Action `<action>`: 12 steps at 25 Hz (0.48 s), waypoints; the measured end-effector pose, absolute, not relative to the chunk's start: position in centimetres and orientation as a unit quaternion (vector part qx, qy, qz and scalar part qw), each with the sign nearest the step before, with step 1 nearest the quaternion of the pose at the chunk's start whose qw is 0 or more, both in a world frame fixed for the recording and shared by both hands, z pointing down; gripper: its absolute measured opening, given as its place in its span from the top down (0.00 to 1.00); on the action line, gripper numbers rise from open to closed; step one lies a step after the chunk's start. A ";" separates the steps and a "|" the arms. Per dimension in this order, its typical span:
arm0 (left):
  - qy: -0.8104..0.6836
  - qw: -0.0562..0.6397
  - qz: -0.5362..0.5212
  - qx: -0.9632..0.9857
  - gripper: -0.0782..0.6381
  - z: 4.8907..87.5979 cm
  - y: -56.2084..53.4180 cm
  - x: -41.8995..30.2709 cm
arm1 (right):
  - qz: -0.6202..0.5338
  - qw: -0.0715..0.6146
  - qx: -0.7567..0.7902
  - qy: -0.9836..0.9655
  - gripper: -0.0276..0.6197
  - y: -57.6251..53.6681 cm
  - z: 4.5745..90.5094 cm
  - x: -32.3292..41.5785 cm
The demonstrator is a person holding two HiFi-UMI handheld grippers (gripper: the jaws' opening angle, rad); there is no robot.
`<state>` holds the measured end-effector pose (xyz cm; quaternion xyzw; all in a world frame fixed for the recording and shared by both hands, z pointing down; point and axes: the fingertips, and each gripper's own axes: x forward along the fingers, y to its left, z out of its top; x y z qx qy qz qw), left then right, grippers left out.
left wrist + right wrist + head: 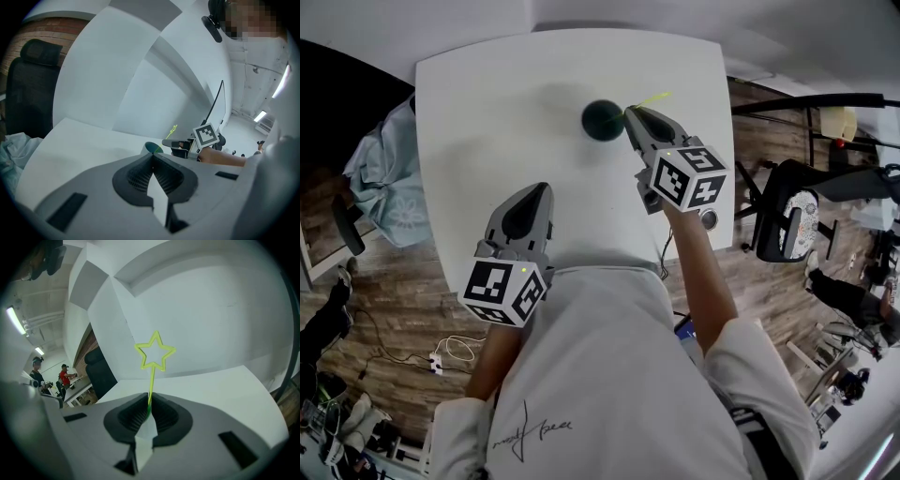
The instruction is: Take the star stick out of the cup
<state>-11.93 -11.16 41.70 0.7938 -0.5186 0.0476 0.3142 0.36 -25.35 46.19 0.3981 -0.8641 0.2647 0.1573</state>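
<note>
White table [478, 131]: bare and open left of and in front of the dark cup [602, 119]; free approach there. Cup's right side taken: right gripper [630, 113] just beside the rim, clamped on the star stick [654, 97]. Left gripper [541, 189], jaws together, near the table's front edge, well apart from cup. Past the right edge, chair [787, 220] and stands; probably tight, view warped.
</note>
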 end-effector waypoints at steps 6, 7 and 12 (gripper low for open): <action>-0.523 0.311 0.044 0.792 0.88 41.6 -11.0 -12.2 | 0.262 0.157 0.397 -0.865 0.91 -25.0 46.0 0.3; -0.523 0.311 0.044 0.792 0.88 41.5 -11.0 -12.2 | 0.261 0.157 0.397 -0.866 0.91 -25.0 45.9 0.3; -0.521 0.309 0.042 0.795 0.88 41.4 -10.9 -12.2 | 0.255 0.158 0.398 -0.867 0.92 -24.9 45.6 0.3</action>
